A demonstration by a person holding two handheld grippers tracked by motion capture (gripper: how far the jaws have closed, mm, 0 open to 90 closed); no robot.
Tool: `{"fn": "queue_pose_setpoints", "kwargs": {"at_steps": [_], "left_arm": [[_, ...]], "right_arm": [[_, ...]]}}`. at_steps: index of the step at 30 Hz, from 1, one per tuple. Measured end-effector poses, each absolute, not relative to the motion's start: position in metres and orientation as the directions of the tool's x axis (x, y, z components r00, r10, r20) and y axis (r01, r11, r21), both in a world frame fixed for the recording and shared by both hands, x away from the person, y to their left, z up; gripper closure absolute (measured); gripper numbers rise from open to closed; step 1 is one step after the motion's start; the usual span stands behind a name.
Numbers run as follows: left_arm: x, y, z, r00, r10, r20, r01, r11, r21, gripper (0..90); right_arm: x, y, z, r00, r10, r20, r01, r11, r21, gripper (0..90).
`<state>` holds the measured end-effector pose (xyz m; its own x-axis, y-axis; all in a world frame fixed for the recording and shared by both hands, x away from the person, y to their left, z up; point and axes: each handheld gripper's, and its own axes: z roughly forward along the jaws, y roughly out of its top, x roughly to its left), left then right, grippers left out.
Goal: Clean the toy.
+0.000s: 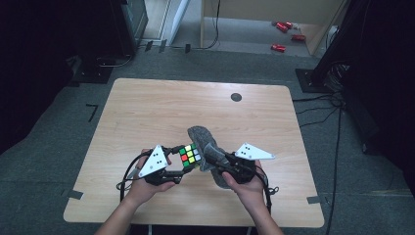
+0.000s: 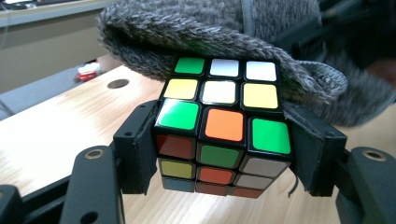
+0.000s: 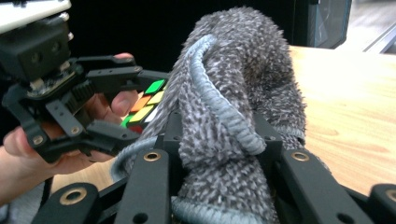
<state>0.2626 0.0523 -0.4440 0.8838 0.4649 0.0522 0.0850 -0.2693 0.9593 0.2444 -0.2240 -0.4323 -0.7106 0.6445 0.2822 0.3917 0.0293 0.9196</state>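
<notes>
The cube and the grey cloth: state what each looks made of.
Cube: likely hard plastic, a black body with glossy coloured tiles that catch glare. Grey cloth: looks like a soft fuzzy textile, perhaps microfibre, with a speckled nap and a stitched, lighter edge.

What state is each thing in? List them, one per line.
Rubik's cube: scrambled, clamped between the left gripper's jaws, lifted off the table.
Grey cloth: bunched, draped over the cube's far edge.
Left gripper: shut on the cube.
Right gripper: shut on the cloth.
</notes>
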Motion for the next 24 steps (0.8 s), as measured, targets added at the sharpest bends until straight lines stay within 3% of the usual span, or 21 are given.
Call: {"fn": "queue_pose_setpoints", "kwargs": {"at_steps": [3, 8, 11, 19, 24], "left_arm": [[0.264, 0.056, -0.443, 0.88, 0.474, 0.032, 0.097, -0.246, 0.964, 34.6], [0.271, 0.069, -0.438, 0.862, 0.501, -0.079, 0.16, -0.121, 0.98, 34.6], [0.275, 0.075, -0.438, 0.853, 0.506, -0.13, 0.195, -0.077, 0.978, 34.6], [0.273, 0.071, -0.438, 0.854, 0.494, -0.162, 0.217, -0.055, 0.975, 34.6], [0.276, 0.075, -0.439, 0.849, 0.497, -0.178, 0.231, -0.046, 0.972, 34.6]], "right_arm": [[0.247, -0.224, -0.438, -0.706, 0.642, 0.299, 0.412, 0.03, 0.911, 67.0], [0.255, -0.227, -0.456, -0.678, 0.667, 0.309, 0.458, 0.055, 0.887, 67.2], [0.253, -0.218, -0.462, -0.709, 0.653, 0.264, 0.433, 0.109, 0.895, 67.2], [0.237, -0.183, -0.469, -0.816, 0.567, 0.112, 0.302, 0.253, 0.919, 67.3], [0.236, -0.181, -0.468, -0.808, 0.587, 0.048, 0.264, 0.287, 0.921, 67.4]]}}
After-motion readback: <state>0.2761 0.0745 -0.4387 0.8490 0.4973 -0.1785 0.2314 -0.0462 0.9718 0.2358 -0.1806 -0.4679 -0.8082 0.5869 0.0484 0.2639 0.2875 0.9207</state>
